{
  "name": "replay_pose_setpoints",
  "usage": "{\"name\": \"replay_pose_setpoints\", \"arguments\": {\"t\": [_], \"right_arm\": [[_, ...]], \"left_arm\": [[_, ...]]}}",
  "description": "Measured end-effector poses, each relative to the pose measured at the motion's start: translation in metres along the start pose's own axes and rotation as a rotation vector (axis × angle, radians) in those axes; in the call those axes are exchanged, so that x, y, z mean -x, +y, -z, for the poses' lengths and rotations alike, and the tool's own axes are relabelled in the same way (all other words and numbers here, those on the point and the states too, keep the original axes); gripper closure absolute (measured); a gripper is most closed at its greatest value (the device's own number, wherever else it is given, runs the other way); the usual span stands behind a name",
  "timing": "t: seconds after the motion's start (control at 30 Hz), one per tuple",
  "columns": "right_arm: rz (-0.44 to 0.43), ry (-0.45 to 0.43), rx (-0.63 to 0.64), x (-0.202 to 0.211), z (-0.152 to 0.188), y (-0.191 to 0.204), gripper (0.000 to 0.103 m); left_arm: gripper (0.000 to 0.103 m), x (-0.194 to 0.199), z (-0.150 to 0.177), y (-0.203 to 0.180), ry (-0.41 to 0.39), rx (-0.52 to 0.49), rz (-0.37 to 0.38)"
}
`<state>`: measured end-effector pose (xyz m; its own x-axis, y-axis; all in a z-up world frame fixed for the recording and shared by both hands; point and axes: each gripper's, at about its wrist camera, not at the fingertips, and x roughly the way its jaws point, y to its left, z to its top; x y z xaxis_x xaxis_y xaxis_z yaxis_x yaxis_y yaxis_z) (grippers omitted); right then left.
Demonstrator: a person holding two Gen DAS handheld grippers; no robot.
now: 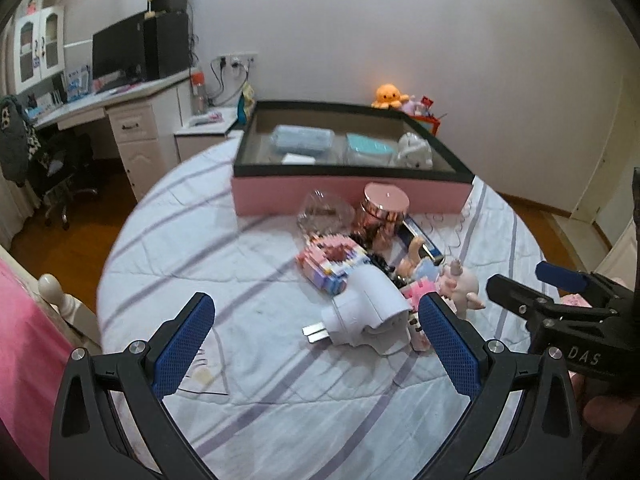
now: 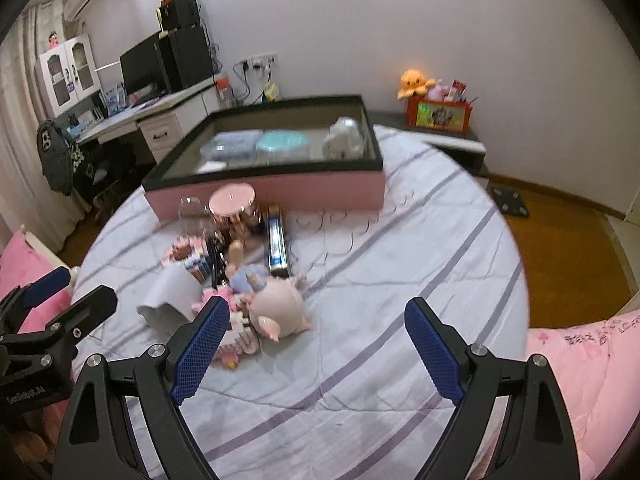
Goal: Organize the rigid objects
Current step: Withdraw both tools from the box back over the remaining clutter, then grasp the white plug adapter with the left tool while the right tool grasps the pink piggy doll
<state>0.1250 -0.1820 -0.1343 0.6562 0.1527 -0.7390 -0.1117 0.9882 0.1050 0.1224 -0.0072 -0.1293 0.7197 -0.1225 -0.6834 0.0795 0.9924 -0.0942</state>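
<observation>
A heap of small objects lies on the striped bed sheet (image 1: pixel 248 360) in front of a pink box with a black rim (image 1: pixel 352 194). In it I see a white plug adapter (image 1: pixel 366 312), a pink block model (image 1: pixel 332 260), a rose-gold lidded jar (image 1: pixel 384 210), a clear glass (image 1: pixel 324 212), a pink pig toy (image 2: pixel 280 308) and a dark flat case (image 2: pixel 277 244). My left gripper (image 1: pixel 316 340) is open, with the adapter just ahead between its fingers. My right gripper (image 2: pixel 316 346) is open over bare sheet, the pig beside its left finger.
The box (image 2: pixel 272 196) holds a blue case (image 1: pixel 302 140), a teal-lidded tub (image 2: pixel 282 142) and a white plush (image 2: pixel 346 138). A desk with a monitor (image 1: pixel 120 56) stands far left. Pink bedding (image 2: pixel 592 364) lies at the right. Wooden floor surrounds the bed.
</observation>
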Motion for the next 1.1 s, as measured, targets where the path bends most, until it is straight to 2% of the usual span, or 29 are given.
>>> {"name": "replay_pose_setpoints", "arguments": {"t": [0.23,0.37,0.5,0.6,0.7,0.8,0.83,0.87,0.97,1.0,1.03,1.1], "right_arm": [[-0.031,0.056,-0.007,-0.028,0.004,-0.005,0.012],[-0.069,0.073,-0.028,-0.039,0.004,-0.01,0.012],[-0.082,0.078,-0.011,-0.045,0.003,-0.008,0.012],[-0.095,0.08,-0.008,-0.05,0.0,-0.006,0.012],[-0.094,0.092,0.007,-0.059,-0.003,-0.004,0.012],[-0.065,0.1,0.051,-0.065,-0.003,0.003,0.012],[-0.051,0.102,0.074,-0.067,-0.004,0.006,0.012],[-0.049,0.099,0.08,-0.067,-0.004,0.007,0.013],[-0.072,0.096,0.099,-0.063,-0.004,0.01,0.025],[-0.078,0.093,0.108,-0.06,-0.003,0.012,0.034],[-0.079,0.09,0.126,-0.058,-0.002,0.016,0.035],[-0.068,0.087,0.144,-0.059,0.0,0.021,0.035]], "left_arm": [[0.0,-0.034,0.007,-0.006,0.066,0.02,-0.006],[0.0,-0.05,0.012,-0.001,0.099,0.027,-0.051],[0.001,-0.054,0.011,0.013,0.108,0.067,-0.035],[0.001,-0.053,0.009,0.014,0.095,0.047,-0.051],[0.0,-0.06,0.007,0.012,0.111,0.035,-0.034],[0.001,-0.062,0.004,0.012,0.111,0.021,-0.028],[0.003,-0.063,0.004,0.012,0.111,0.015,-0.024],[0.011,-0.062,0.003,0.012,0.11,0.012,0.002],[0.033,-0.058,0.003,0.009,0.116,-0.012,0.062],[0.034,-0.057,0.003,0.007,0.114,-0.025,0.059],[0.034,-0.056,0.003,0.005,0.111,-0.036,0.051],[0.025,-0.057,0.002,0.005,0.106,-0.038,0.039]]}}
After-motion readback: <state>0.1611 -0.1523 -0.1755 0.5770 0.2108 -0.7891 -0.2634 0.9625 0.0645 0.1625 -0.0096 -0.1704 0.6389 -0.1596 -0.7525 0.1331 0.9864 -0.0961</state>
